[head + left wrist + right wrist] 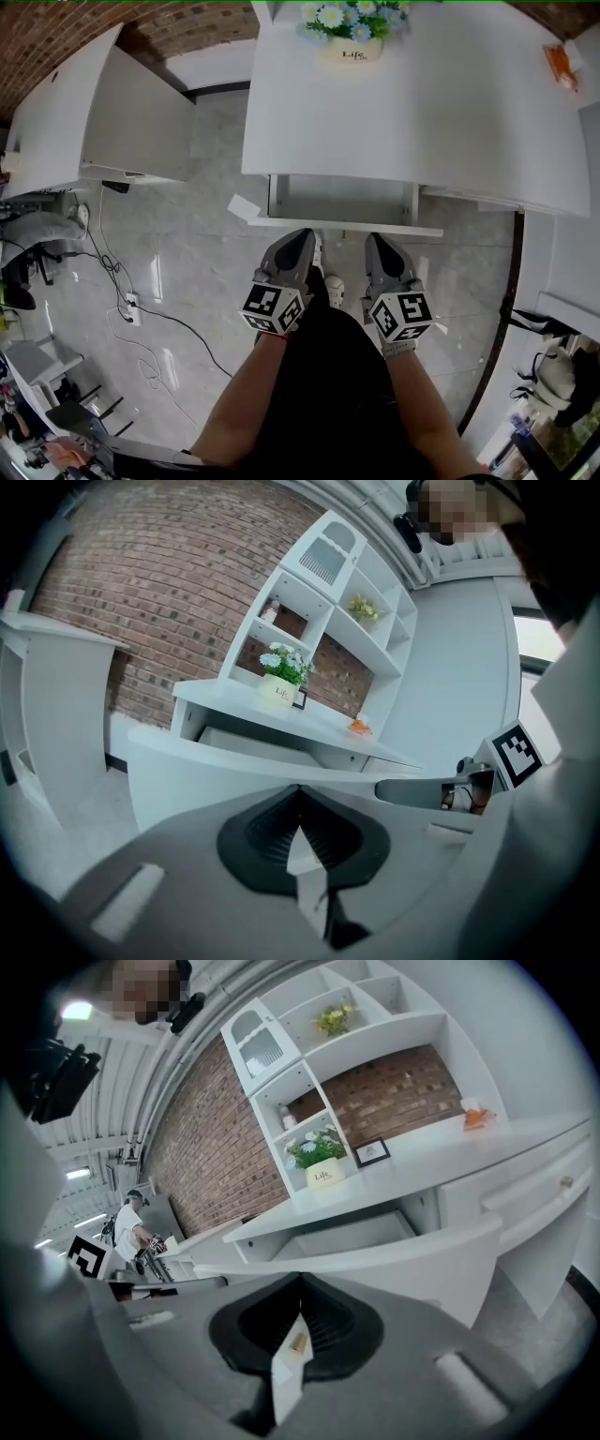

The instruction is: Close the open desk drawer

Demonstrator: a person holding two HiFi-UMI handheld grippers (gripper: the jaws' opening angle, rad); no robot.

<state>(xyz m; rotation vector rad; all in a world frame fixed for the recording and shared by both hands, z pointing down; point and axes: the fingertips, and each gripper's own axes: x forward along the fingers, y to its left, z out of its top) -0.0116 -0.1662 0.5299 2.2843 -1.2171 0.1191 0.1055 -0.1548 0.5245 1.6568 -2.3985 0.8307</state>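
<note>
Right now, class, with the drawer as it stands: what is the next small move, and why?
Probably push both tools forward against the drawer front. The drawer stands pulled out from under the desk, and the left tool and right tool, both shut, sit side by side at its front.

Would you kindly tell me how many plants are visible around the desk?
2. A pot of white and blue flowers stands on the desk; a smaller yellow-green plant sits on an upper shelf above it. More may be hidden.
</note>
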